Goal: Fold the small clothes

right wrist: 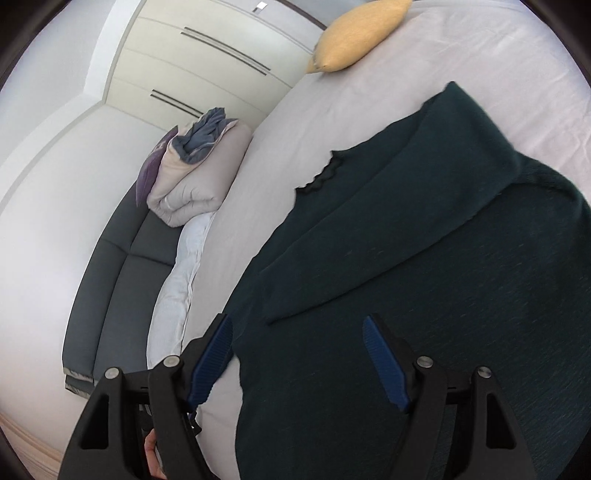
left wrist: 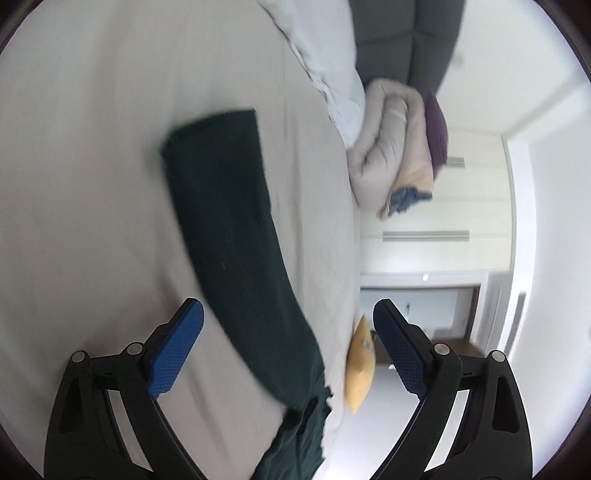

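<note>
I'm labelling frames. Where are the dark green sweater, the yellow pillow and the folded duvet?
dark green sweater point(right wrist: 424, 295): right wrist view, middle of body.
yellow pillow point(right wrist: 360, 35): right wrist view, centre of cushion.
folded duvet point(right wrist: 199, 181): right wrist view, beige outer fold.

We see a dark green top point(right wrist: 424, 280) made of soft knitted cloth, matt and a bit fuzzy, with a frilly edge at 12 o'clock. The bed sheet point(right wrist: 461, 55) is smooth pale cloth with small wrinkles. The yellow pillow point(right wrist: 354, 37) at 12 o'clock looks like rough woven cloth. The rolled blanket point(right wrist: 195, 184) at 10 o'clock is puffy and soft. Each tool point(right wrist: 297, 360) has matt black plastic arms, bumpy blue pads point(left wrist: 175, 354) and shiny metal pins. The cupboard doors point(right wrist: 207, 55) look smooth and a little glossy.
</note>
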`<state>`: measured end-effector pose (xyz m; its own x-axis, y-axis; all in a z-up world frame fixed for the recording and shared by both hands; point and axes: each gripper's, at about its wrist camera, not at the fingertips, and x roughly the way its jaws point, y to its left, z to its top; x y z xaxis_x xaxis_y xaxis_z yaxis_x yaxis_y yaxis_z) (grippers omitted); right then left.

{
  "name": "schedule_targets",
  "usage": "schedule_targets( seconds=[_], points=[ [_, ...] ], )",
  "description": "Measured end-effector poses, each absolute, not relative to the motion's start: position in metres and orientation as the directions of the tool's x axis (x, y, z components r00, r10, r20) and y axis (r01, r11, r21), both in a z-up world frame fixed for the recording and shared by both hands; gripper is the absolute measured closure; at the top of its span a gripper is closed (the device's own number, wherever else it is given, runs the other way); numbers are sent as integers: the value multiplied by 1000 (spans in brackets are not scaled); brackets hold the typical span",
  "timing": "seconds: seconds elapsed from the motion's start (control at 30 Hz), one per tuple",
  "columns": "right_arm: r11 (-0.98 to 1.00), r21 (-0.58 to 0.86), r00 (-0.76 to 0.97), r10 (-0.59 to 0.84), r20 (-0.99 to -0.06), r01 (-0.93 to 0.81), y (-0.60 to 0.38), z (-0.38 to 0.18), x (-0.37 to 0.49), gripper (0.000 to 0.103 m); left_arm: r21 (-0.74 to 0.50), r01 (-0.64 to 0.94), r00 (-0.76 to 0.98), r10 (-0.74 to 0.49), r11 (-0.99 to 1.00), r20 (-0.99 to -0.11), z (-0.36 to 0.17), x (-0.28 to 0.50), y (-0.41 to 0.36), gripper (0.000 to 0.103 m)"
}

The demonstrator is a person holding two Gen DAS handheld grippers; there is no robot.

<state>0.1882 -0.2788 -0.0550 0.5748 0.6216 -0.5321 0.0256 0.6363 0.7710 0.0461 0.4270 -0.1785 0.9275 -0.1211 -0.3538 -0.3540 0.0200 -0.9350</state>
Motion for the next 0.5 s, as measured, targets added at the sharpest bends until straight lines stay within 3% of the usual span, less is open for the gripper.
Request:
schedule_targets(
  seconds=[0.2,0.3,0.37,0.43,0.5],
  points=[
    [648,762,578,614,-537,21,-272,-50,185,26,-932,-353,935,-69,-86,-348,-201,46,465,19],
    [654,756,585,603,-542,27,-272,-51,183,26,-925,-361,932,-74,-122,-354,-215,58,477,46],
    [645,763,589,602,-539,38,-276,-54,183,26,-915,-378,925,-85,-139,-369,-232,64,484,77],
    [643,765,593,597,-540,49,-278,-57,183,26,-905,-399,917,-86,-146,-390,-242,66,486,88],
    [643,764,594,596,-541,51,-280,-59,184,26,-902,-421,906,-80,-92,-415,-239,70,485,89]
  ],
)
